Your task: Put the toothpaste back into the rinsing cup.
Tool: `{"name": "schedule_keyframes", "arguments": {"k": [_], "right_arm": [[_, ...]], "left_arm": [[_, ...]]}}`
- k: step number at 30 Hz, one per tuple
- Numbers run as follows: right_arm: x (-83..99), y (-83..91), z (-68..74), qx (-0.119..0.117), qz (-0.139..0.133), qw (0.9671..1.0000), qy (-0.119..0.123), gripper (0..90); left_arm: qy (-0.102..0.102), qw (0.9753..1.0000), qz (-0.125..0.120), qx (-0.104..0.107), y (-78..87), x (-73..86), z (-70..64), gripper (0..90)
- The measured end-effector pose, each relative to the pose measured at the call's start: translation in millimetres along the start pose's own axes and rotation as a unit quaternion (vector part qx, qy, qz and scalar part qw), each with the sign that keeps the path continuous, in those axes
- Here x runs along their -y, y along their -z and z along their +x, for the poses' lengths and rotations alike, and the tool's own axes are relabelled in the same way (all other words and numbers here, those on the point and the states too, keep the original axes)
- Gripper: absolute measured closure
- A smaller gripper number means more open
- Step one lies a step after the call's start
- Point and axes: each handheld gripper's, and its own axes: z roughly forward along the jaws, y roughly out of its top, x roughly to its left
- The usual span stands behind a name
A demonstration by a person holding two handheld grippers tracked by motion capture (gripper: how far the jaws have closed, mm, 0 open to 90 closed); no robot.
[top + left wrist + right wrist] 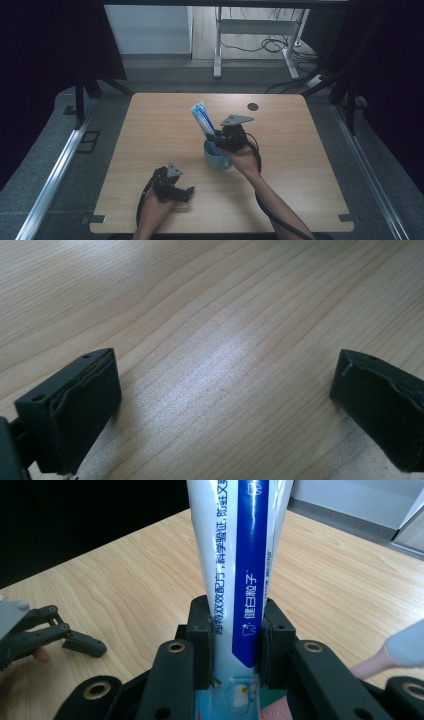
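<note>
Nearest me, the left gripper rests low on the surface with its jaws spread wide and nothing between them, only bare wood showing in the left gripper view. Farther in, the right gripper is clamped on the tube, which stands tilted with its lower end in the cup; a pale pink-necked brush leans just beside it. I'd judge the tube is either nearly seated or just being drawn out; release or lift-out remains. Beyond, a dark disc lies near the far edge.
</note>
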Motion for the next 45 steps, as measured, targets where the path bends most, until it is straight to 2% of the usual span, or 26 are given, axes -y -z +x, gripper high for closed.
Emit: {"name": "schedule_keyframes", "arguments": {"k": [21, 45], "right_arm": [[11.5, -2.0, -1.8, -0.008, 0.006, 0.9999, 0.003, 70.4], [19.9, 1.1, -2.7, -0.021, 0.013, 0.9997, -0.006, 67.8]], "left_arm": [[0.000, 1.0000, 0.000, 0.000, 0.0, 0.0, 0.0, 0.0], [0.000, 1.0000, 0.000, 0.000, 0.0, 0.0, 0.0, 0.0]]}}
